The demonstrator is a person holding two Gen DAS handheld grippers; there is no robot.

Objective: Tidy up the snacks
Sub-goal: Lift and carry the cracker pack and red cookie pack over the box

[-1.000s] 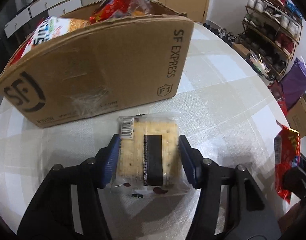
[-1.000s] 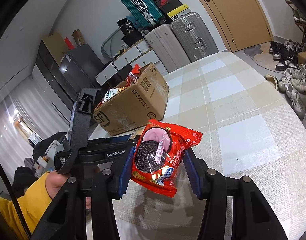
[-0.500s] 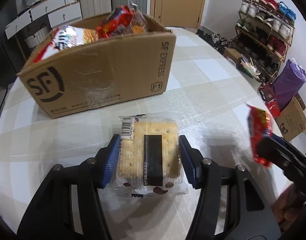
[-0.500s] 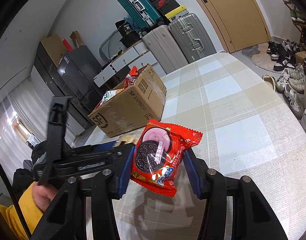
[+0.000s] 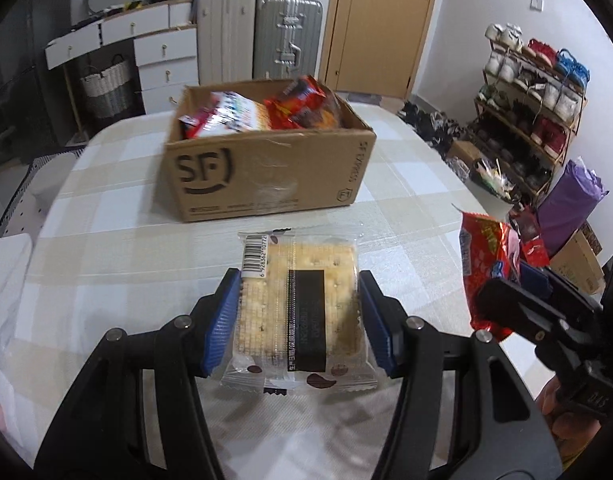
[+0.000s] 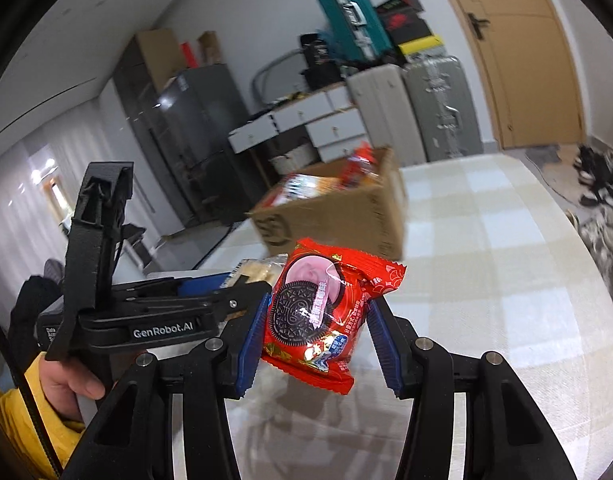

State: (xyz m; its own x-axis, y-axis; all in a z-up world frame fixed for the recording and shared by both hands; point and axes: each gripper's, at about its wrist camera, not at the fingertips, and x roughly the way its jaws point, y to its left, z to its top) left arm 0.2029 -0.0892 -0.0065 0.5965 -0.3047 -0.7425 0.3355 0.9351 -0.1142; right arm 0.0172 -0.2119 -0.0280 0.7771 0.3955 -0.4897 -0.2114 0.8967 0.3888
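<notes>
Left gripper (image 5: 298,316) pinches one cracker pack (image 5: 296,312), held clear above the worktop (image 5: 106,240). Right gripper (image 6: 314,332) pinches one red cookie pack (image 6: 322,320), also lifted. One open cardboard box (image 5: 266,172) stands ahead on the worktop, well apart from both packs, nothing between. At least two snack bags (image 5: 266,114) already in the box; exact count unclear. Behind: two upright suitcases (image 5: 258,36), a drawer unit (image 5: 162,52), a shoe rack (image 5: 534,100) on the right.
</notes>
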